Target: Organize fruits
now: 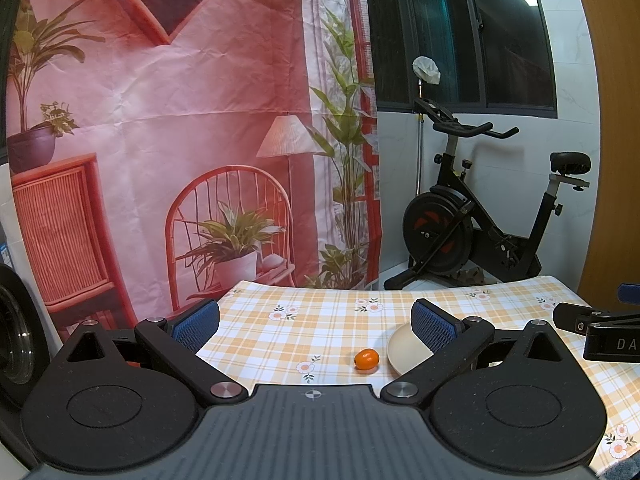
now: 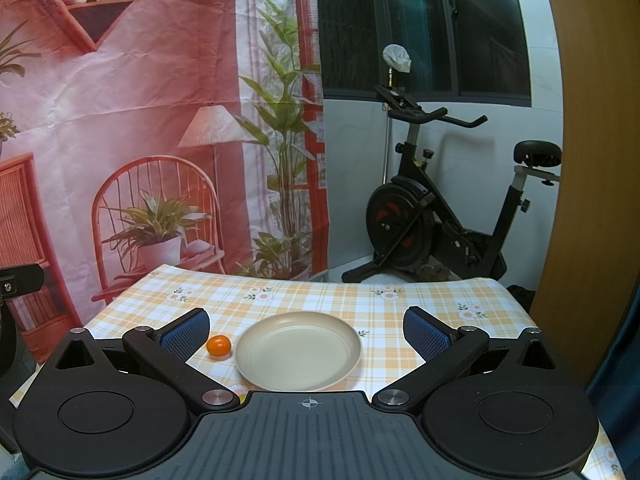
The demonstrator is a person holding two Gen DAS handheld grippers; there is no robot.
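A small orange fruit (image 1: 367,359) lies on the checked tablecloth just left of a cream plate (image 1: 402,350). In the right wrist view the same orange fruit (image 2: 219,346) sits beside the plate (image 2: 298,354), which holds nothing. My left gripper (image 1: 316,326) hovers open above the table, the fruit a little right of its centre line. My right gripper (image 2: 306,330) is open too, its blue pads (image 2: 424,334) spread wider than the plate. The right gripper's body (image 1: 600,330) shows at the right edge of the left wrist view.
The tablecloth (image 2: 320,300) with orange checks and flowers covers the table up to its far edge. Behind hang a printed backdrop (image 1: 160,120) and stands an exercise bike (image 1: 480,216). A wooden panel (image 2: 600,160) rises at the right. A round appliance door (image 1: 12,340) sits at the left.
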